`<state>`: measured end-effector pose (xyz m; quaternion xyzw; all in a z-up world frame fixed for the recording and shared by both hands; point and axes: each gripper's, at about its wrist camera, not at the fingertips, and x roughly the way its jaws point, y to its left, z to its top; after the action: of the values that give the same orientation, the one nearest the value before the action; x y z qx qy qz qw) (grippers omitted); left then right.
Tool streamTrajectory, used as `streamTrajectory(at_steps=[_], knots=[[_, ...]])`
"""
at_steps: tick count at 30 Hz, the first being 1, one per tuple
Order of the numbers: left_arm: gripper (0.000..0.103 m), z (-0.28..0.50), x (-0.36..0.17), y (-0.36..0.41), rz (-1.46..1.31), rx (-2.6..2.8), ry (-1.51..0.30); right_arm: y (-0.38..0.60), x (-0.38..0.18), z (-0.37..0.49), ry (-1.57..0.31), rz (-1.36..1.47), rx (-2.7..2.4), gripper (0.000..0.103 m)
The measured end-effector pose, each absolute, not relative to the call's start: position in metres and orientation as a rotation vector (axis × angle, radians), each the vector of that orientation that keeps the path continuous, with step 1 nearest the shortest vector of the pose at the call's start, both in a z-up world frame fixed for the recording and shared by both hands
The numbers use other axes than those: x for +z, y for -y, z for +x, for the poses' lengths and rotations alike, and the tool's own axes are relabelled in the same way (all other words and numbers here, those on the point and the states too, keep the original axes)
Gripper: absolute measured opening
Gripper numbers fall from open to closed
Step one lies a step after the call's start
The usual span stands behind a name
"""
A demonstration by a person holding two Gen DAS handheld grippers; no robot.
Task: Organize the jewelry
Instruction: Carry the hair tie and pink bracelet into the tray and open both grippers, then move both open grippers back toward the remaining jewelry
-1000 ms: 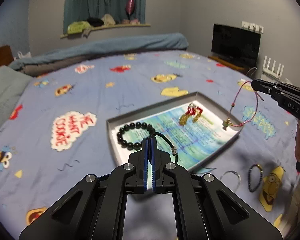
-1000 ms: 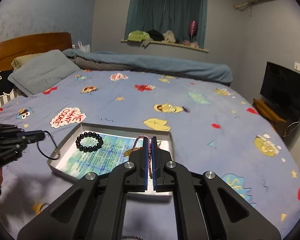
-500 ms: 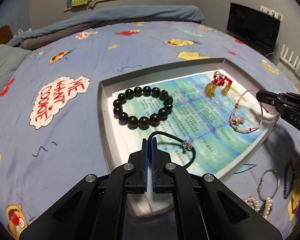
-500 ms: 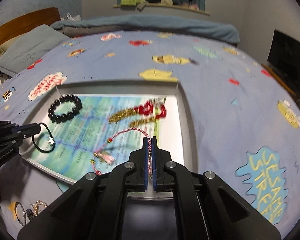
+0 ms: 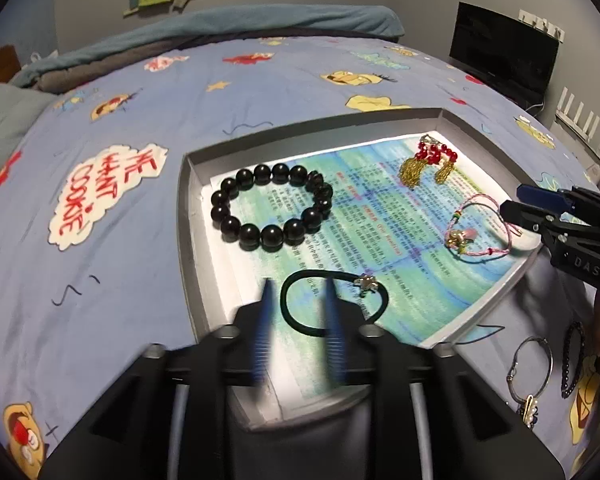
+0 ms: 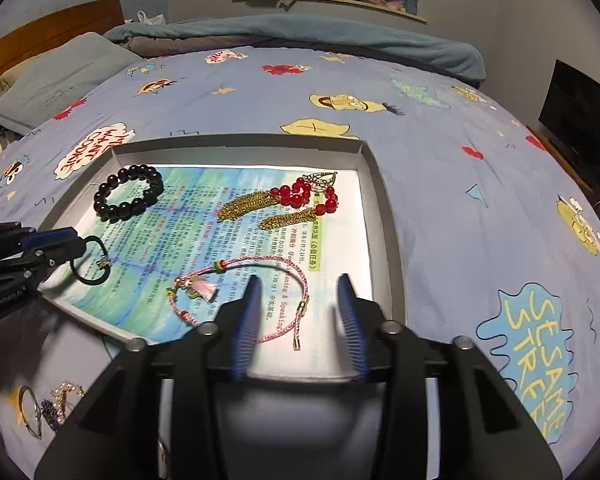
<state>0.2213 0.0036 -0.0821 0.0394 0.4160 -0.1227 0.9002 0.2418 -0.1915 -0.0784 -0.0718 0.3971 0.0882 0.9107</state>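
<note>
Both grippers, the left gripper [image 5: 298,300] and the right gripper [image 6: 300,300], have just opened and hold nothing, so lifting carelessly could snag the black cord bracelet [image 5: 334,304] or the pink string bracelet [image 6: 240,292] out of the tray [image 6: 384,216].

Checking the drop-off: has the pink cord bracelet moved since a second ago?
Yes. The pink cord bracelet came down from above the tray onto its paper lining.

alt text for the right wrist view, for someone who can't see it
Open right gripper over a pink cord bracelet lying in a grey tray on a bed, its fingers having just parted. The tray also holds a black bead bracelet, red-and-gold earrings and a black cord.
</note>
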Motion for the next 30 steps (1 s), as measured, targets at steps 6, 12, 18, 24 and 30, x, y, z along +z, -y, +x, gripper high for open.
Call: streamTrajectory(at_steps=[6, 12, 18, 24, 30], knots=[[0.080, 0.207, -0.062, -0.006, 0.077, -0.202, -0.785, 0.193, -0.062, 0.226, -0.779, -0.158, 0.190, 0.074], [0.093, 0.191, -0.046, -0.018, 0.043, -0.165, -0.769, 0.210, -0.037, 0.203, -0.738, -0.104, 0.179, 0.096], [0.093, 0.156, -0.026, -0.023, 0.060, -0.174, -0.724, 0.227, -0.020, 0.174, -0.713, -0.035, 0.176, 0.097], [0.094, 0.114, -0.009, -0.032, 0.075, -0.193, -0.683, 0.241, -0.003, 0.132, -0.668, -0.011, 0.159, 0.097], [0.095, 0.083, -0.009, -0.040, 0.055, -0.203, -0.680, 0.247, 0.002, 0.102, -0.641, -0.026, 0.142, 0.097]])
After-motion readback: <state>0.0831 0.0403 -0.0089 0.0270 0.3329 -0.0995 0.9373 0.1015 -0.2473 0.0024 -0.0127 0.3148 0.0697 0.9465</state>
